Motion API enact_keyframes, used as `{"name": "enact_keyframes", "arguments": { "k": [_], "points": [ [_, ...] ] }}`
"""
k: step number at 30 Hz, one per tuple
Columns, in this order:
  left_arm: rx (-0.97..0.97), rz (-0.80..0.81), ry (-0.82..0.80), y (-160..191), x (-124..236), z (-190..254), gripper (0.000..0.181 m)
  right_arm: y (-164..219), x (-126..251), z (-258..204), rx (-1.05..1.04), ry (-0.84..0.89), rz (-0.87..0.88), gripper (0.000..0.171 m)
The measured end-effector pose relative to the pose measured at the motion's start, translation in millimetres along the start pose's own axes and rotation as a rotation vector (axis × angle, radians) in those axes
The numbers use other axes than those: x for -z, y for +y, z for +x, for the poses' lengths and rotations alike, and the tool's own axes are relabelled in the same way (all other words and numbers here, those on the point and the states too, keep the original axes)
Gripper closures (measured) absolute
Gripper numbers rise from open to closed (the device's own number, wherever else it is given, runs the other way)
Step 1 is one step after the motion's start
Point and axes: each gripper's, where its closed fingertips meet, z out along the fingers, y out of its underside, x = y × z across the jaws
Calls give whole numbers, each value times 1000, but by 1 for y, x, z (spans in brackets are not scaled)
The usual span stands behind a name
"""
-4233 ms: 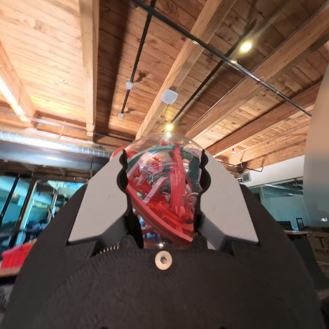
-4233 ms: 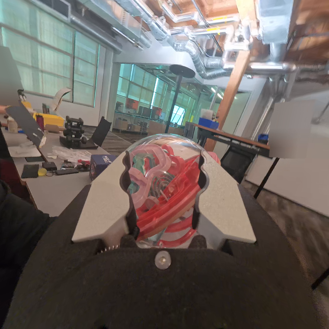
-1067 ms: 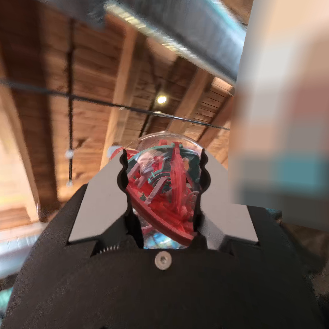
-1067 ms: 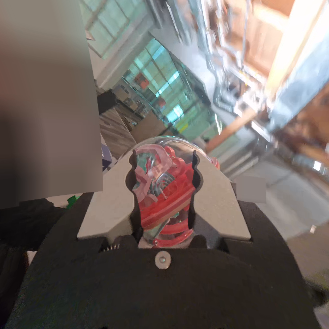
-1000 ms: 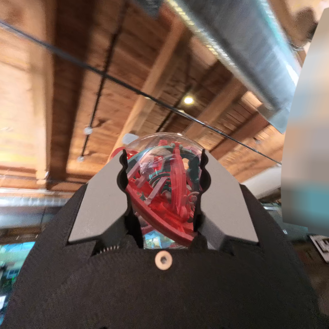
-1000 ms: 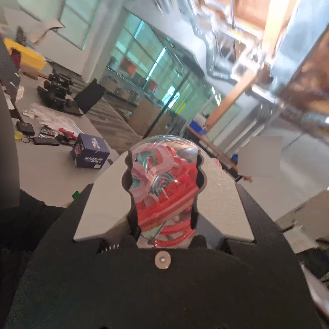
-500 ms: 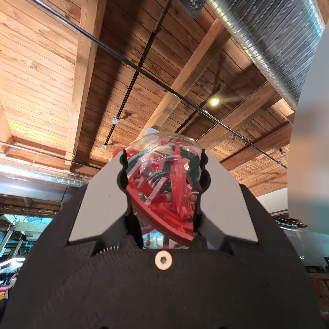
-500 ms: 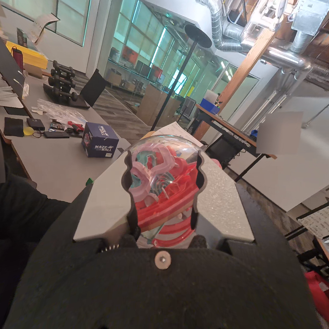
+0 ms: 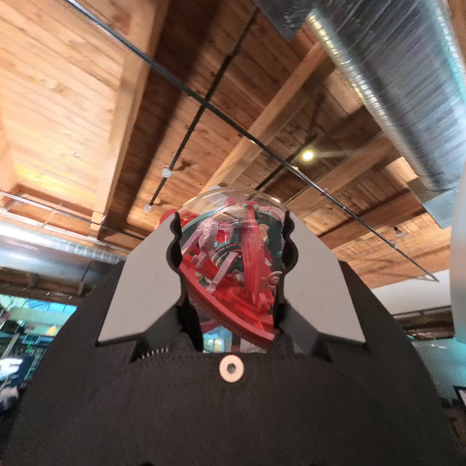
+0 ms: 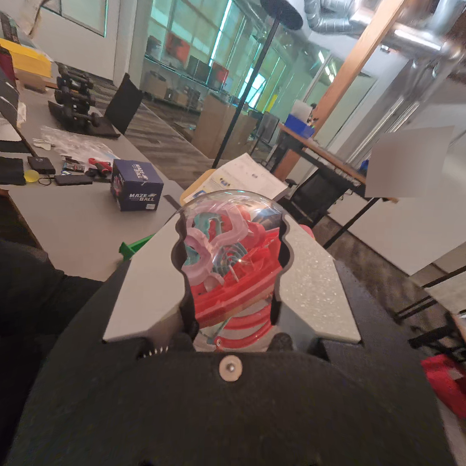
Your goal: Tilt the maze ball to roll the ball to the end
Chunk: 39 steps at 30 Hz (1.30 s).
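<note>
Maze ball (image 9: pixel 232 262) is up off the table (image 10: pixel 75 227), clamped between both tools: left tool (image 9: pixel 232 227) points up at the ceiling, right tool (image 10: pixel 232 227) looks out level. I cannot spot the small ball inside.

Grey table (image 10: pixel 75 227) bears blue box (image 10: pixel 136 185), perhaps tools (image 10: pixel 99 166).

maze ball (image 10: pixel 233 264): sides hidden by gripper fingers (image 10: pixel 148 290) | small inner ball: untraceable | ceiling (image 9: pixel 75 88): blurred
</note>
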Motion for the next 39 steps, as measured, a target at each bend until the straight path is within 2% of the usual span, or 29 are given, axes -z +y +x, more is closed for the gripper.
{"name": "enact_keyframes", "arguments": {
  "k": [4,12,19,21,24,28,30,33,35,37,39],
  "points": [
    [33,-5,-48,6,25,-12,103,22,-8,-1,-37,1,-2,99],
    [25,4,-34,3,25,-14,103,22,-11,0,-21,-2,-11,99],
    [82,-31,-122,28,47,-41,103,63,-6,17,-128,13,-14,99],
    [76,-27,-106,30,51,-39,103,63,-4,11,-104,11,2,99],
    [20,-13,-23,20,36,-19,103,36,1,-3,2,5,34,100],
    [-103,-41,128,-5,-12,26,103,-28,16,-27,179,-4,119,100],
    [-189,-63,227,-21,-40,66,103,-71,28,-53,288,-14,172,100],
    [-336,-84,412,-45,-83,155,103,-144,54,-114,500,-27,263,101],
    [-464,-104,490,-53,-112,197,104,-179,71,-123,554,-47,341,102],
    [-451,-148,451,-55,-143,175,105,-186,74,-84,462,-12,369,101],
    [-338,-163,398,-47,-141,140,104,-165,70,-65,405,20,348,101]
  ]
}}
